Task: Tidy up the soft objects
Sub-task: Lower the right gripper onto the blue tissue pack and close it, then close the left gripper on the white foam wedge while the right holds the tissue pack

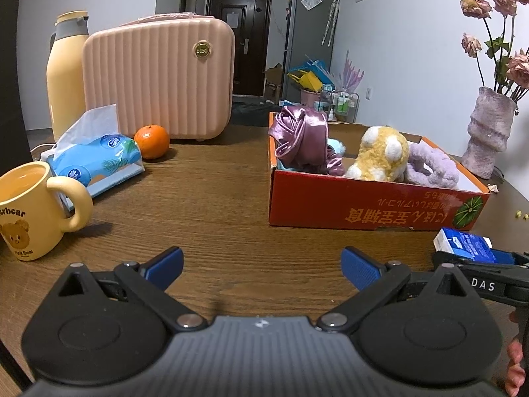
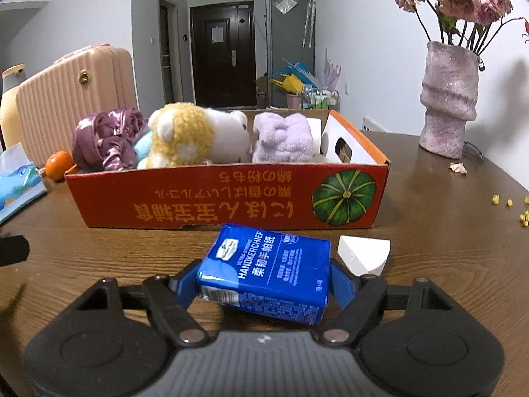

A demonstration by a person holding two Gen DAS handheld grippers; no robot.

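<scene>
Blue handkerchief pack pinched in the right gripper, just short of the red box.

The right gripper (image 2: 264, 281) has its blue pads pressed on both sides of the handkerchief pack (image 2: 267, 264), jaws about two-thirds apart, the pack tilted between them; the left gripper (image 1: 263, 264) waits wide and empty over bare table (image 1: 215, 198). Ahead of the right jaws stands the red box (image 2: 198, 198), already holding a plush toy (image 2: 195, 135), a satin cloth (image 2: 105, 135) and a lilac fluffy piece (image 2: 284, 137). A good carry would lift clear of the near wall, then drop into the free right end. A white wedge (image 2: 363, 253) beside the right pad is unidentifiable; the box floor stays hidden.
</scene>
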